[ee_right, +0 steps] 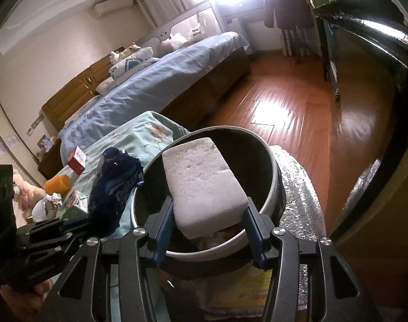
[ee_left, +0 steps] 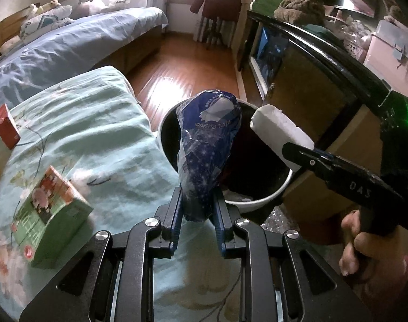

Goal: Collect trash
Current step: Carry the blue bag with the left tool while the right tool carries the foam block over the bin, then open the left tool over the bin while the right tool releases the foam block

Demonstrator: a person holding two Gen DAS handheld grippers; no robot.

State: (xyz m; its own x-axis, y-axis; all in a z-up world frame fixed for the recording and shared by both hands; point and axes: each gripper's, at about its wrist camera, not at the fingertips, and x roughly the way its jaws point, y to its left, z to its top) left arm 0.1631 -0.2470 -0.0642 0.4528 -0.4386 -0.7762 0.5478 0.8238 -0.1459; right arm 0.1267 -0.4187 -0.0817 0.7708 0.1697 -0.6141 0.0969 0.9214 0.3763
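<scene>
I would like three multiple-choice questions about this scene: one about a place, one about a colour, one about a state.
1. Where is the white foam block?
A. On the bed
B. Over the bin
C. On the floor

2. What colour is the crumpled wrapper?
A. Dark blue
B. Yellow
C. Pink

3. How is the left gripper?
A. Open, empty
B. Out of view
C. Shut on the wrapper

Answers:
1 B: the right gripper holds it above the opening.
2 A: blue with white print.
3 C: its fingers pinch the wrapper's end.
</scene>
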